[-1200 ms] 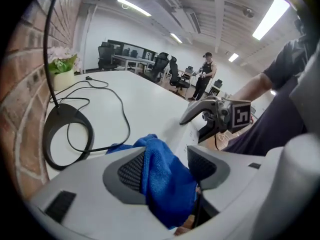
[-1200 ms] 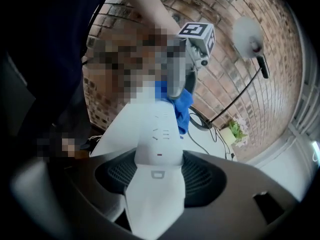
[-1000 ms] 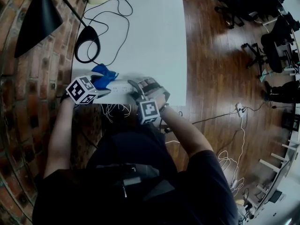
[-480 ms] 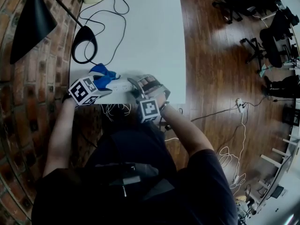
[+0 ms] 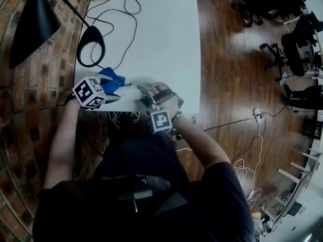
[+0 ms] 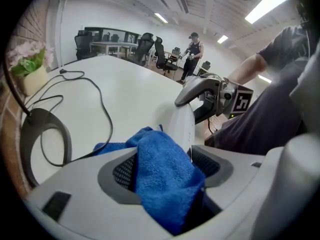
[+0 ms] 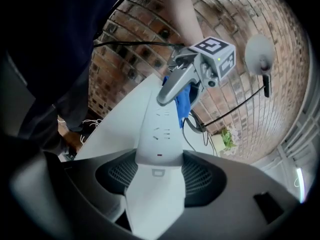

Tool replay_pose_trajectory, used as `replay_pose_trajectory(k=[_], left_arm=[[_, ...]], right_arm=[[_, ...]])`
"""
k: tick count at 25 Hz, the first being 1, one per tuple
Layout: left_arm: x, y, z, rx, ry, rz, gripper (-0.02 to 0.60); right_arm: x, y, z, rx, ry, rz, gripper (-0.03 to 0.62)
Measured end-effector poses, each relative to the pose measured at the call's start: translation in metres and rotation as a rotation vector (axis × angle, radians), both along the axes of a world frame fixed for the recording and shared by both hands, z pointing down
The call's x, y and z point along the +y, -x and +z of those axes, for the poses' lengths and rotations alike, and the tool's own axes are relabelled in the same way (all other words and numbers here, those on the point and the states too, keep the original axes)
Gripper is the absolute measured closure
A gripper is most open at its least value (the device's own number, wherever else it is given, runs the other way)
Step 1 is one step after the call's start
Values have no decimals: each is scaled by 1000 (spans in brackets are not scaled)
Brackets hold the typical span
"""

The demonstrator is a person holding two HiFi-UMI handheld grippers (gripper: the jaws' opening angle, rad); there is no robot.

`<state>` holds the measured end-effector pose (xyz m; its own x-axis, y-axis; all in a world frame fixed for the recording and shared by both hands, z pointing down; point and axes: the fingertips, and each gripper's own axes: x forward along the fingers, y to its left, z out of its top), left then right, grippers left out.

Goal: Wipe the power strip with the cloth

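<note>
**Power strip clamped in our right jaws**

At the bottom of the frame our right gripper [image 7: 157, 173] has its jaws closed against both sides of the white power strip [image 7: 161, 126]. The strip runs up the middle of the frame over the white table [image 7: 112, 136]. At its far end, just above centre, we see the left gripper [image 7: 175, 96] with a blue cloth [image 7: 184, 103] bunched in its jaws. A brick wall [image 7: 220, 14] fills the background. A lamp head [image 7: 259, 51] shows at upper right. A black cable [image 7: 201, 132] and a flower pot [image 7: 227, 138] lie right of centre.
</note>
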<state>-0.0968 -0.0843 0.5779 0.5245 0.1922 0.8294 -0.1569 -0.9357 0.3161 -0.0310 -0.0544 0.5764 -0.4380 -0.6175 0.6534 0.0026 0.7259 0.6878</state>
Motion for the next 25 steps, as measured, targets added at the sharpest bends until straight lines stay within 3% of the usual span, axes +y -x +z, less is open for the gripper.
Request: replay_pose_trajectory(k=[5, 8, 13, 19, 22, 25], left_arm=[[12, -8, 15, -44, 86, 51, 241], [12, -10, 13, -51, 77, 74, 259], [16, -12, 8, -46, -110, 77, 279], [24, -17, 5, -57, -332, 75, 281], [23, -17, 7, -50, -430, 52, 282], [24, -17, 7, -55, -486, 56, 284]], right_arm=[[1, 1, 1, -17, 6, -7, 334], [0, -1, 0, -41, 21, 12, 336], [2, -9, 10, -127, 112, 70, 305], [6, -9, -9, -366, 295, 172, 294], [-7, -6, -13, -409, 367, 243, 284], [-6, 5, -9, -423, 434, 224, 283]])
